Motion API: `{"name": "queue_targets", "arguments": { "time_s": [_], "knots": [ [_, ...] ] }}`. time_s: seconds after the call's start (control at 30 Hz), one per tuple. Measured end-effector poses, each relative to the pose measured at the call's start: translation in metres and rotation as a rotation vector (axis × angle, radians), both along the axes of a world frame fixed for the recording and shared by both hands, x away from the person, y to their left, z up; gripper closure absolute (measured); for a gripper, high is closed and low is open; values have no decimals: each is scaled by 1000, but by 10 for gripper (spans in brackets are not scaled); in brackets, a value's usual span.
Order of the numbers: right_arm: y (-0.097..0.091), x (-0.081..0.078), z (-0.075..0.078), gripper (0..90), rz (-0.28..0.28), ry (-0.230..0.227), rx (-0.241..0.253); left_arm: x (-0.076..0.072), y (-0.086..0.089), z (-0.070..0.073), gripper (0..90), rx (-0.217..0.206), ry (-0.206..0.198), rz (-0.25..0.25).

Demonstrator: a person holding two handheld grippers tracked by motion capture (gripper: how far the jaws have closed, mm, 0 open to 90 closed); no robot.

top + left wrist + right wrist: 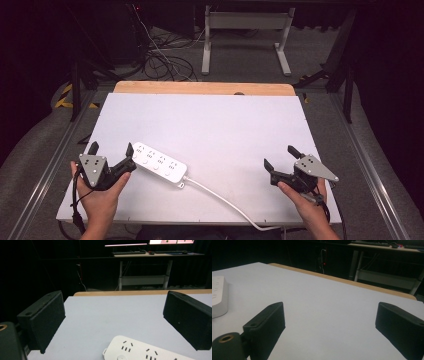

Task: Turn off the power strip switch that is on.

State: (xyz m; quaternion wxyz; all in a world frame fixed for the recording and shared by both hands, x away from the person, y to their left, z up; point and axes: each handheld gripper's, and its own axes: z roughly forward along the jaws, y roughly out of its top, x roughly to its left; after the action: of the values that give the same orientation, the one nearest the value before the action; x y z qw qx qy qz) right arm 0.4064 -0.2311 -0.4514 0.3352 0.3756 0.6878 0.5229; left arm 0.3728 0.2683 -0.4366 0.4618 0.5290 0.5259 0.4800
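A white power strip lies flat on the white tabletop at the front left, and its white cable runs off toward the front edge. My left gripper is held at the strip's left end, jaws wide apart and empty; one jaw tip is close beside the strip's end. In the left gripper view the strip sits low between the open jaws of the gripper. My right gripper stands open and empty over bare table at the front right. The right gripper view has the strip at its far left, beside its open gripper.
A wooden strip edges the table's far side. Beyond it stand a white desk frame and loose cables on the floor. Metal rails run along both sides of the table.
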Motion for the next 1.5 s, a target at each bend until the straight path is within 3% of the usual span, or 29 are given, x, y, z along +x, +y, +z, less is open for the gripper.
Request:
{"name": "queue_targets", "arguments": {
  "time_s": [0.43, 1.5],
  "knots": [
    [-2, -1, 1, 18, -16, -20, 20, 1, -1, -1, 26, -3, 8, -3],
    [-1, -1, 1, 21, -15, -10, 20, 1, -2, -2, 22, -12, 25, -16]
  ]
}}
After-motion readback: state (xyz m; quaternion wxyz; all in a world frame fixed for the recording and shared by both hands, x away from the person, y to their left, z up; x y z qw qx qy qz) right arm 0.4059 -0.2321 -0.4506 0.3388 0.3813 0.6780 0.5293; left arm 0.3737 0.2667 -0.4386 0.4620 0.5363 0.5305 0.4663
